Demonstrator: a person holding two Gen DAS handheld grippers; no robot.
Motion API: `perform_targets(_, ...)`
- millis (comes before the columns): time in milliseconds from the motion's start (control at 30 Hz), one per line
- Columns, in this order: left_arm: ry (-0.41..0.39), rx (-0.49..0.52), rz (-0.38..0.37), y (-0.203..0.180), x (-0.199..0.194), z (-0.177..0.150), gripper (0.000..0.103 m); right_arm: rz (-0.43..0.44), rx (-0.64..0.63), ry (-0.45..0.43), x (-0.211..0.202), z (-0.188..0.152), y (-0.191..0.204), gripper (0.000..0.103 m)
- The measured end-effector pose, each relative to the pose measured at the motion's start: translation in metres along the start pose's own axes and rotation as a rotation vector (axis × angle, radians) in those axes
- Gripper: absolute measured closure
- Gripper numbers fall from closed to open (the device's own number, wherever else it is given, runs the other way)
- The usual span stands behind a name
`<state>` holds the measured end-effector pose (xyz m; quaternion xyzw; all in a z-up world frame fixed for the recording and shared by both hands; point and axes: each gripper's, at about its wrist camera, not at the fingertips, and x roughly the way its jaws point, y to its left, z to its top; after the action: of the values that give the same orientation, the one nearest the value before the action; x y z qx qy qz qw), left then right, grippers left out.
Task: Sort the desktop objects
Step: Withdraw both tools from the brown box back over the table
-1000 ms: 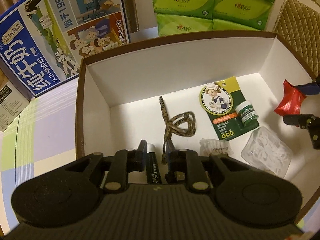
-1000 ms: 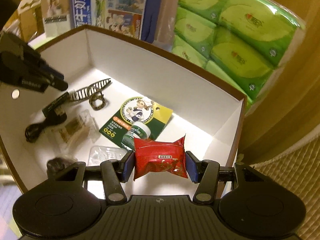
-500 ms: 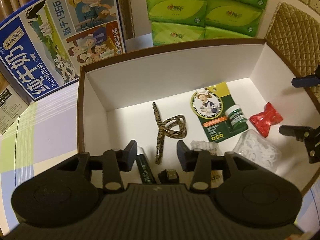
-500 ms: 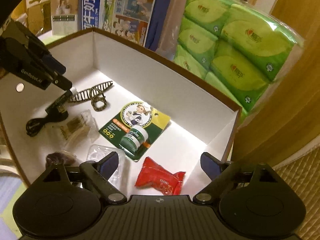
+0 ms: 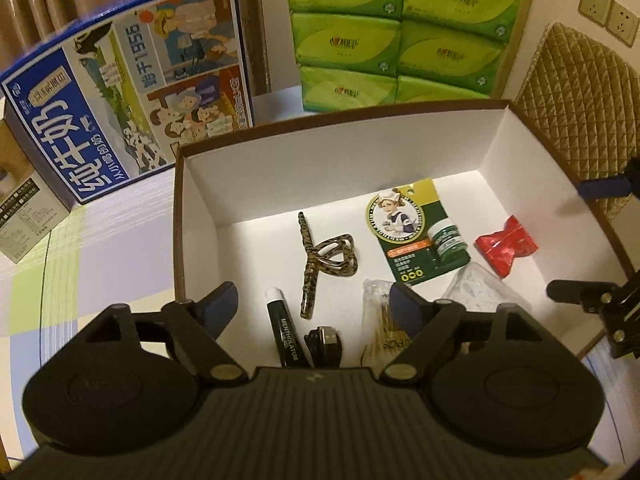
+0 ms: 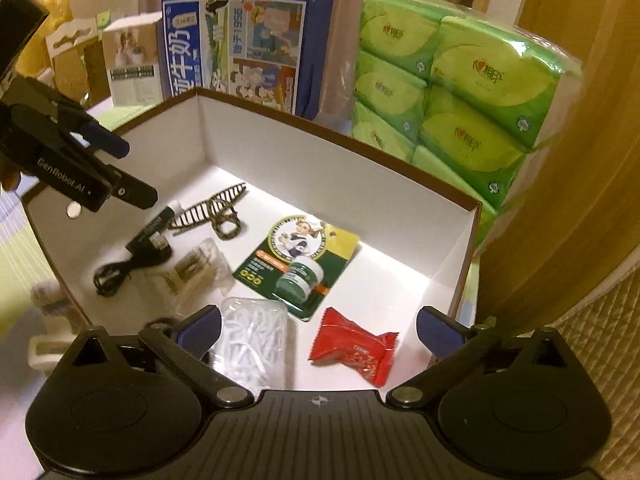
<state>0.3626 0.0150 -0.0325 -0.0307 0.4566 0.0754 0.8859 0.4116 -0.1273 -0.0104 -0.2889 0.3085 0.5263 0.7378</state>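
A white box with a brown rim (image 5: 178, 216) holds the sorted items. My left gripper (image 5: 312, 306) hovers over its near side, jaws opening, with nothing pressed between them. Below it lie a black lip balm tube (image 5: 285, 328), a leopard hair clip (image 5: 320, 256) and a cotton swab packet (image 5: 378, 320). My right gripper (image 6: 318, 330) hangs above the box's right end, jaws opening wide and holding nothing. A red candy packet (image 6: 354, 350) lies loose on the floor beneath it, beside a clear bag of floss picks (image 6: 252, 336) and a green balm card (image 6: 298, 256).
A black cable (image 6: 120, 272) lies coiled in the box. Behind the box stand a blue milk carton (image 5: 132, 100) and stacked green tissue packs (image 5: 400, 32). A quilted cushion (image 5: 580, 100) is at the right. A small box (image 5: 20, 216) sits on the checked cloth (image 5: 100, 248).
The left jaws opened and let go of the lip balm tube. The right jaws opened and the red candy packet dropped to the box floor. Both grippers rose and drew back.
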Motion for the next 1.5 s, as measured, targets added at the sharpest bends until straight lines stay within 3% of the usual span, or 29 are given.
perform_targets(833, -0.032, -0.034, -0.014, -0.006, -0.073, -0.025, 0.018, -0.019, 0.087, -0.052, -0.049, -0.004, 0.037, 0.002)
perform_targets(1500, -0.095, -0.045, -0.036, -0.010, -0.134, -0.078, 0.018, -0.026, 0.157, -0.094, -0.105, -0.017, 0.088, 0.002)
